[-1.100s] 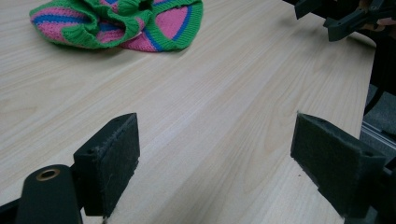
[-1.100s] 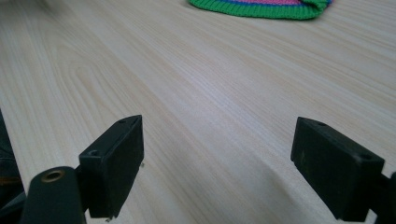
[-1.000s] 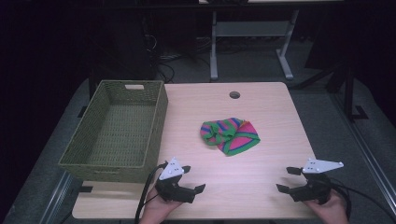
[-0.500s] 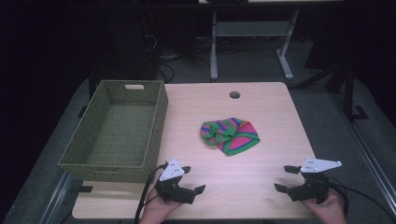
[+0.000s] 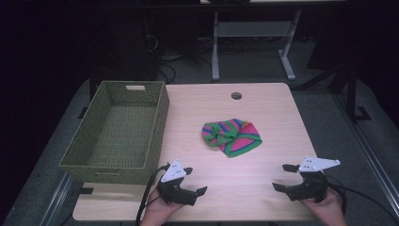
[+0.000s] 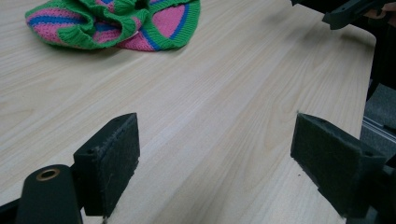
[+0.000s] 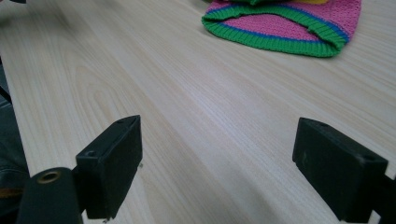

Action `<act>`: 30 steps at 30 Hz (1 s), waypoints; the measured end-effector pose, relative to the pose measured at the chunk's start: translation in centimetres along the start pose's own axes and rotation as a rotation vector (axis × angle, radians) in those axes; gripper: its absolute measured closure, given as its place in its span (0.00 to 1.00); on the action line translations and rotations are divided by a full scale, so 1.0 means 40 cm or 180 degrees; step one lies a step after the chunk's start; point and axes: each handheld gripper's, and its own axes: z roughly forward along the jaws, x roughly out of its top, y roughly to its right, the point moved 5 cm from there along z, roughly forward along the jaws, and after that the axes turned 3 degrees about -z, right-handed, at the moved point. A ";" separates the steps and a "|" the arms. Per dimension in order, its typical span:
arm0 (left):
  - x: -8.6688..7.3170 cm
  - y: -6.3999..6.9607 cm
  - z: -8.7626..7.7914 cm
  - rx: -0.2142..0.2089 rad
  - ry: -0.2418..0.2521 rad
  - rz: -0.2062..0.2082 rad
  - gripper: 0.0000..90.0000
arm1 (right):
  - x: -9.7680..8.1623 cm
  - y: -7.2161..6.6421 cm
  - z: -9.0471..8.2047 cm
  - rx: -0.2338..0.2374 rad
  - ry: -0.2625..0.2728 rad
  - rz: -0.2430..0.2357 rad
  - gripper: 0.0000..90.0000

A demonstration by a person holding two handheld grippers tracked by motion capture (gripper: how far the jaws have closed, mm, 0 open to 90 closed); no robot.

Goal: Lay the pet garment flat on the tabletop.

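A crumpled knitted cloth with green, pink and blue stripes lies near the middle of the wooden table. My left gripper rests open near the front edge, left of centre, with nothing between its jaws. My right gripper stands open at the front right, also holding nothing. In the left gripper view the cloth lies far off at the upper left, beyond my left gripper. In the right gripper view the cloth sits at the top, ahead of my right gripper.
An olive woven basket with nothing in it stands along the table's left side. A round cable hole is near the far edge. Beyond the table are a dark floor and a metal stand.
The right gripper has shifted slightly to the left and turned a little. The left gripper and the cloth have stayed in place.
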 end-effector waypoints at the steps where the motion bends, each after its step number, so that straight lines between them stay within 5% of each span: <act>1: 0.000 -0.002 -0.001 0.0005 -0.0008 0.0021 0.17 | 0.002 -0.002 0.003 -0.0011 0.0000 -0.0033 0.17; 30: -0.001 0.004 0.002 -0.0021 -0.0018 0.0030 0.17 | 0.036 -0.004 0.053 0.0107 -0.0174 -0.0198 0.17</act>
